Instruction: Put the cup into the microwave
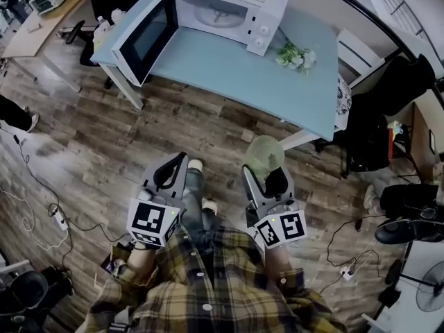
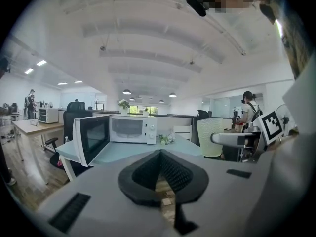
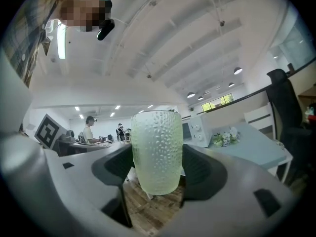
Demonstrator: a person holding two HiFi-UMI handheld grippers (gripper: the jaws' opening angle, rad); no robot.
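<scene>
Head view: the right gripper [image 1: 269, 177] carries the cup [image 1: 264, 152] over the floor, short of the tabletop's [image 1: 229, 71] near edge; it could clip the microwave's [image 1: 229, 9] open door [image 1: 147, 35].
Left gripper view: the left gripper's [image 2: 160, 154] fingers are together, empty.
Right gripper view: the fingers clamp the cup's sides; a loose grip might let it slip.

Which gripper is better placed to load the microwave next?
Right. The right gripper grips the cup, and the microwave door stands open on the table ahead. The left gripper is shut and empty.
</scene>
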